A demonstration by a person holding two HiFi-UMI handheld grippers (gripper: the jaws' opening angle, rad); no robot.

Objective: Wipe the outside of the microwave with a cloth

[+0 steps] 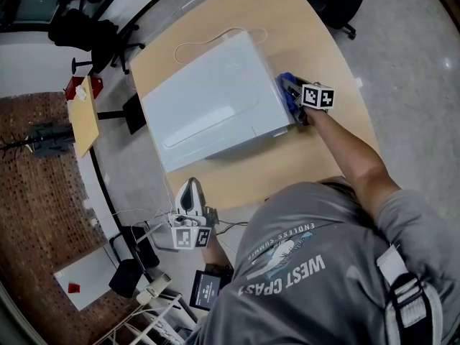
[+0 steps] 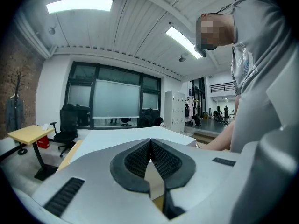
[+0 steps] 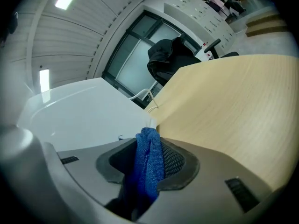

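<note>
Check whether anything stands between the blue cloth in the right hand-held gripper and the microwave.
Nothing visible does. The right hand-held gripper, shut on the blue cloth, sits right beside the white microwave, at its side wall. Only bare table lies next to them.

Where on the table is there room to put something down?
Bare table at the far end beyond the microwave, and a strip along the near edge. Crowded at the microwave's right side: right gripper holding the blue cloth.

The microwave [image 1: 215, 110] looks smooth, faintly glossy white; the table [image 1: 316, 157] matt wood-grain; the cloth [image 3: 148, 164] soft, nubby blue.
</note>
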